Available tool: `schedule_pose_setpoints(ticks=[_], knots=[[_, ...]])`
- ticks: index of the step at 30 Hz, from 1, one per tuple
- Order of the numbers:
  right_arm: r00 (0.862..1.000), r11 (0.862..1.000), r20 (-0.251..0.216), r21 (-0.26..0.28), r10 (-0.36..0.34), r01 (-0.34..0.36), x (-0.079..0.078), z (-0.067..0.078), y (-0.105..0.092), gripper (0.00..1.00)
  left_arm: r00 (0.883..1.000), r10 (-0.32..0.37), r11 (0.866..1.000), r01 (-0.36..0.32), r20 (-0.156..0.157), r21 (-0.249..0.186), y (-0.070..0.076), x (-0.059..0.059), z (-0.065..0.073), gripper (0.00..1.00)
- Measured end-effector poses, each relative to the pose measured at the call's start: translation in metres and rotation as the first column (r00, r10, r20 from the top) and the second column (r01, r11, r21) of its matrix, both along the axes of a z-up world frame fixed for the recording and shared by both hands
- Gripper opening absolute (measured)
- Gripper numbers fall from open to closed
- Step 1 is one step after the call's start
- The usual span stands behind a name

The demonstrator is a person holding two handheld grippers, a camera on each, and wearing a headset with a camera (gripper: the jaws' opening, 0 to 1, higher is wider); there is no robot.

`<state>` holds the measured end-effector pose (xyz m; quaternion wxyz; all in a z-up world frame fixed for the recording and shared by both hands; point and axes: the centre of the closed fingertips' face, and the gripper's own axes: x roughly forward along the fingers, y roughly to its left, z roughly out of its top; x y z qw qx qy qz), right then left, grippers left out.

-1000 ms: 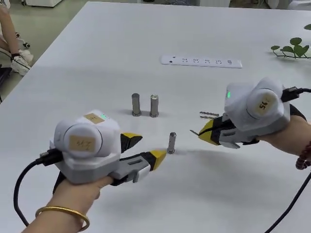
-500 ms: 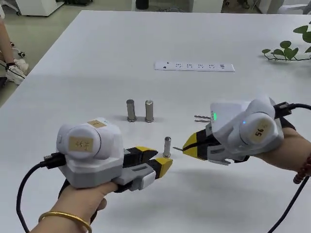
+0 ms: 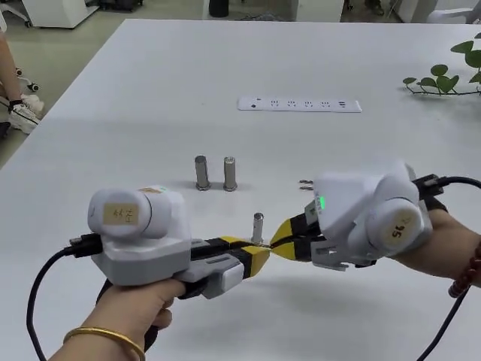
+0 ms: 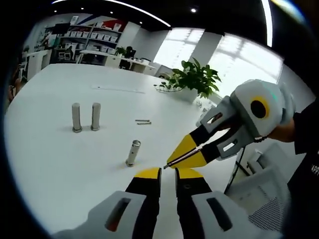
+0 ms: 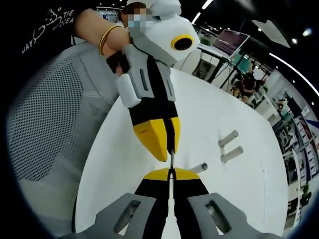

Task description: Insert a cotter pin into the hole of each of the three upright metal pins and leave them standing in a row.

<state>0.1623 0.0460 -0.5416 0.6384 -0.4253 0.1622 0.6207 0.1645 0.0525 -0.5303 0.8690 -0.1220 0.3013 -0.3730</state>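
Right gripper (image 5: 171,172): fingers (image 5: 155,175) are closed on a cotter pin (image 4: 179,158). It is held by one end, and the free end points at the left gripper (image 4: 168,173). Left fingers (image 4: 149,175) are narrow, with a slim dark gap between them. The cotter pin's tip sits right at that gap, and I see no clamp on it from this side.

Near metal pin (image 3: 258,228): upright on the desk (image 3: 150,113), just beyond the meeting fingertips at 12 o'clock in the head view. Nothing touches it. In the left gripper view the held cotter pin is clearly apart from it, so it is not in the hole.

Back-left metal pin (image 3: 201,172) and back-right metal pin (image 3: 230,173): upright, side by side, at about 11 o'clock of the near one. No cotter pin shows sticking out of either, and the holes are too small to make out.

Spare cotter pins (image 3: 306,184): flat on the desk at 3 o'clock of the back pair. Power strip (image 3: 299,104) lies farther off at 1 o'clock.

Status (judgement): 0 of 3 insertions visible. The first cotter pin is in the air, apparently being re-gripped or aligned between the two grippers. All three insertions remain. The near metal pin stands out of line with the back pair, so it must also join the row.
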Motion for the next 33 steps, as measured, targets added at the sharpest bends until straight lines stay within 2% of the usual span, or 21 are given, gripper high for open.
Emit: schedule_pose_setpoints(ticks=[9,17,21,22,26,29,31,33], knots=[[1.000,1.000,0.007,-0.006,0.030,-0.030,-0.007,-0.002,0.001,0.00,1.000,0.001,1.000,-0.002,-0.025,-0.015,-0.002,-0.004,-0.003,0.04],[0.999,0.999,0.005,-0.004,0.040,-0.040,-0.010,-0.002,0.003,0.00,1.000,-0.002,1.000,0.002,-0.030,-0.007,-0.003,-0.005,-0.005,0.00],[0.999,0.999,0.015,-0.011,0.049,-0.049,-0.010,-0.002,0.003,0.00,1.000,-0.007,1.000,0.007,-0.020,-0.001,-0.003,-0.005,-0.006,0.00],[0.999,0.999,0.014,-0.010,0.048,-0.048,-0.010,-0.002,0.003,0.00,1.000,-0.009,1.000,0.009,-0.007,0.001,-0.003,-0.005,-0.005,0.00],[1.000,1.000,-0.011,0.004,0.020,-0.020,-0.009,0.000,0.004,0.00,1.000,-0.017,1.000,0.017,0.019,0.001,-0.003,-0.004,-0.003,0.00],[1.000,1.000,-0.013,0.000,0.023,-0.023,-0.010,0.000,0.003,0.00,1.000,-0.019,1.000,0.019,0.012,-0.012,-0.004,-0.005,-0.002,0.00],[1.000,1.000,-0.019,-0.004,0.020,-0.020,-0.011,0.000,0.003,0.00,0.999,-0.032,0.999,0.032,0.026,0.000,-0.005,-0.006,-0.002,0.00],[0.999,1.000,-0.037,-0.001,0.009,-0.009,-0.012,-0.001,0.003,0.00,0.999,-0.034,0.999,0.034,0.024,0.003,-0.005,-0.007,-0.003,0.00]])
